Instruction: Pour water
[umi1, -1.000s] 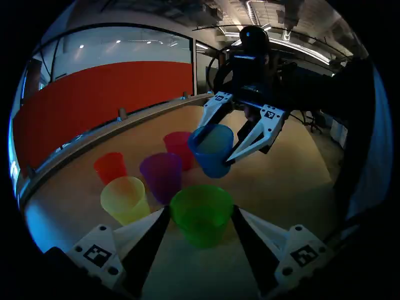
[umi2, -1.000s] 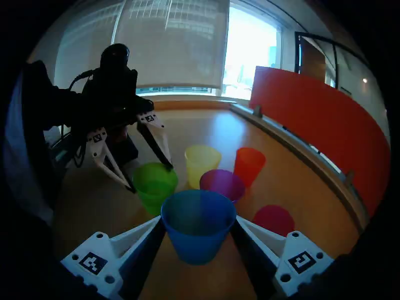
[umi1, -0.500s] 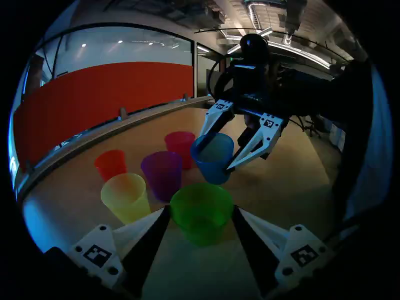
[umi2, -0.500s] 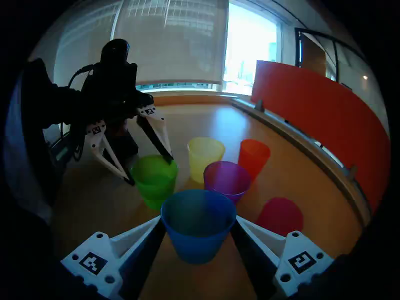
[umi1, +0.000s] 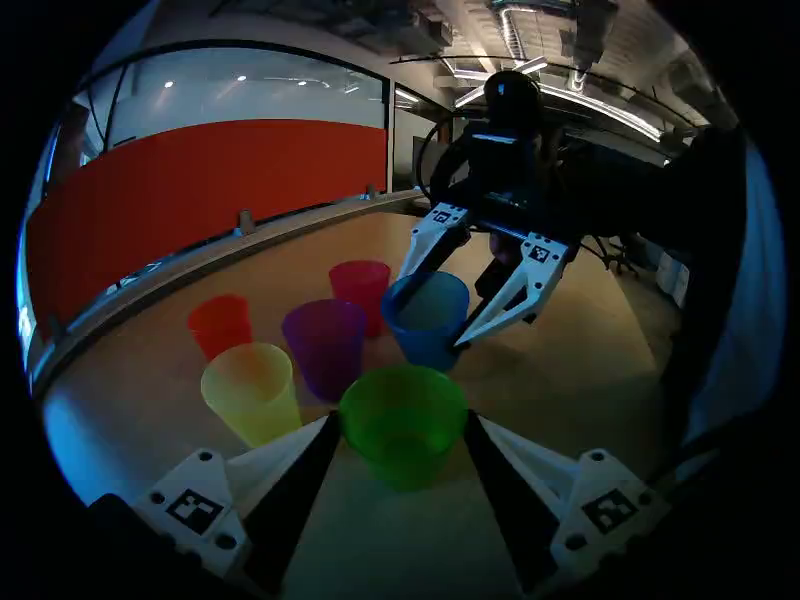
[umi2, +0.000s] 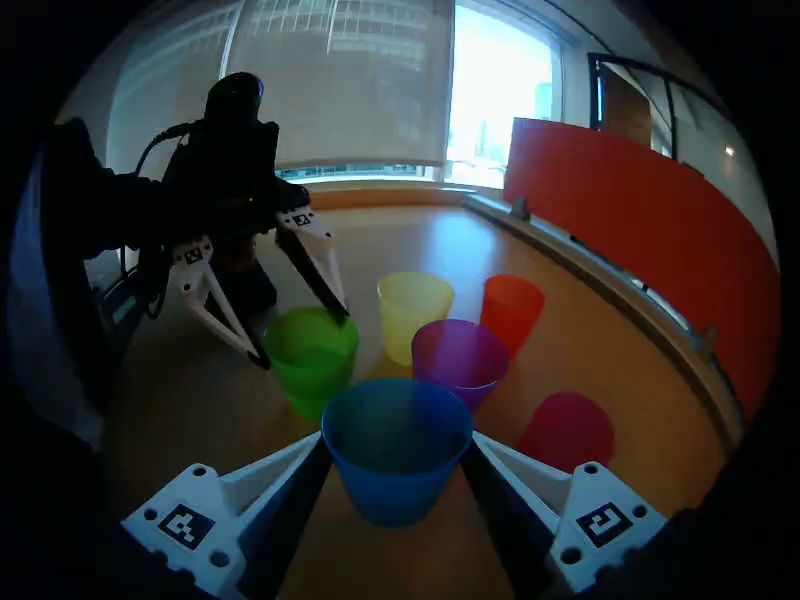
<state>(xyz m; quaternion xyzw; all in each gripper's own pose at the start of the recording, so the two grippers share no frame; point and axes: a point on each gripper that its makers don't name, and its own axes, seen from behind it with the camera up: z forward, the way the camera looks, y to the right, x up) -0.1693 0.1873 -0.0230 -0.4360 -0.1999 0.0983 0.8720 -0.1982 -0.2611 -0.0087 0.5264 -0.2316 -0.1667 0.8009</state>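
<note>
Grasping the green cup (umi1: 403, 440) in the left claw (umi1: 403, 422), bottom centre of the left gripper view; grasping the blue cup (umi1: 428, 325) in the right claw (umi1: 426, 322), just above. Left of these on the counter (umi1: 560, 380): yellow cup (umi1: 250, 392), purple cup (umi1: 325, 348), orange cup (umi1: 220, 325), pink cup (umi1: 360, 288). Contents too dim to tell.

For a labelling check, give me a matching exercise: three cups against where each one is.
Things:
1 green cup
2 blue cup
3 yellow cup

Places:
A held in the right gripper
B standing free on the table
C held in the left gripper

Pairs: 1-C, 2-A, 3-B
</note>
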